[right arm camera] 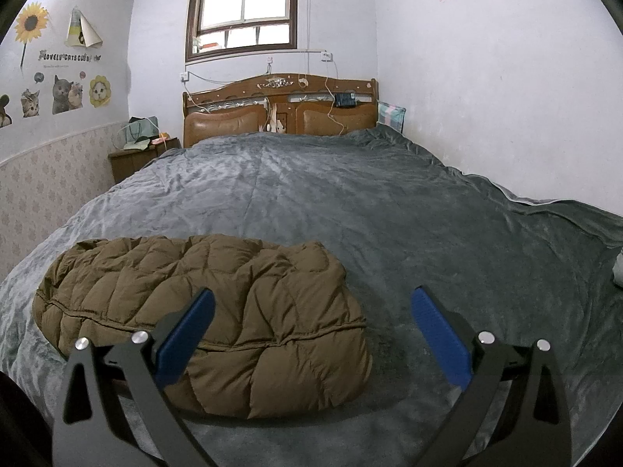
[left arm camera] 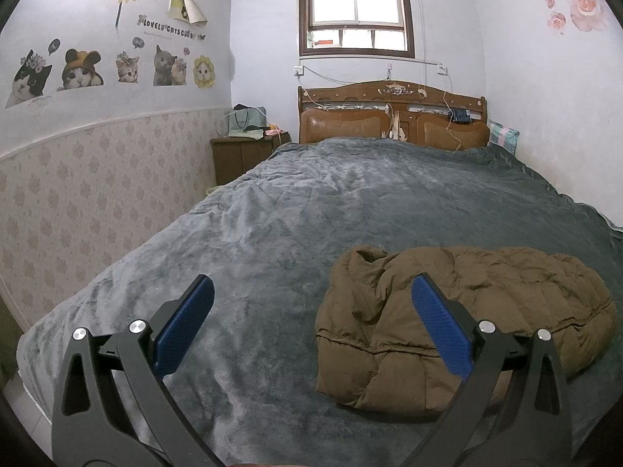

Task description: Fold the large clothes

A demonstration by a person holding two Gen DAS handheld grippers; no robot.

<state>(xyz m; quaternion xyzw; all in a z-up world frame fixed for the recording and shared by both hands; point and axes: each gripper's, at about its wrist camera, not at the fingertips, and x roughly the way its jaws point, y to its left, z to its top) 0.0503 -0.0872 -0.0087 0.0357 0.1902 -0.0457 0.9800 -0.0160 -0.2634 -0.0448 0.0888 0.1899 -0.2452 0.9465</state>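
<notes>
A brown quilted puffer coat [left arm camera: 486, 311] lies folded into a thick bundle on the grey blanket near the bed's foot. My left gripper [left arm camera: 311, 295] hovers above the bed at the coat's left edge, open wide, nothing between its blue pads [left arm camera: 183, 327]. In the right wrist view the same coat [right arm camera: 218, 303] fills the lower left. My right gripper [right arm camera: 311, 303] hangs open over the coat's right edge, its left pad [right arm camera: 183, 334] above the coat and its right pad [right arm camera: 440, 338] above bare blanket. Neither gripper touches the coat.
The grey blanket [left arm camera: 350, 202] covers a wide bed with a wooden headboard [left arm camera: 389, 116]. A dark nightstand [left arm camera: 241, 155] with bags stands at the far left, and a pillow [right arm camera: 391, 114] sits by the right wall. Walls close in on both sides.
</notes>
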